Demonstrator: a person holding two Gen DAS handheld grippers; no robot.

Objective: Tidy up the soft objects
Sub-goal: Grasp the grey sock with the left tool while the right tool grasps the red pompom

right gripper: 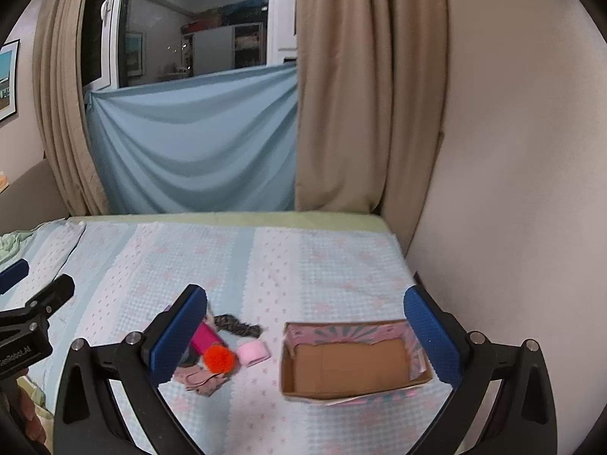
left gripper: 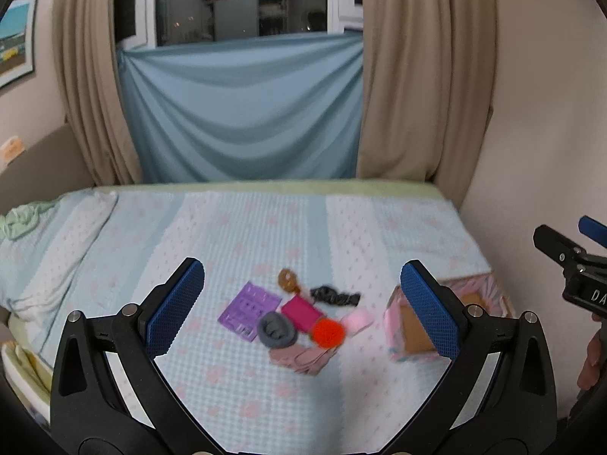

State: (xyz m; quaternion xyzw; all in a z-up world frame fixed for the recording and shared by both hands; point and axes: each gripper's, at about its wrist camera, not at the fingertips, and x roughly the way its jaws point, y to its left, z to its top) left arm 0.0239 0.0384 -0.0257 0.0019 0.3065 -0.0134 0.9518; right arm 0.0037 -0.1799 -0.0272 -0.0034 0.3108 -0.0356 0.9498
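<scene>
A bed (left gripper: 242, 227) with a pale blue, pink-patterned cover fills the foreground. Behind it, beige curtains (left gripper: 421, 87) hang on either side of a window (left gripper: 242, 0), and a light blue sheet (left gripper: 242, 110) is draped across the window's lower part. A framed picture (left gripper: 15, 38) hangs on the left wall.

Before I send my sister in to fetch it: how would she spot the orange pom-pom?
On the bed, a small pile of soft things lies left of the open cardboard box. The orange pom-pom sits at the pile's near right, between the magenta pouch and the pale pink roll. It is the only fuzzy, bright orange ball there.
</scene>
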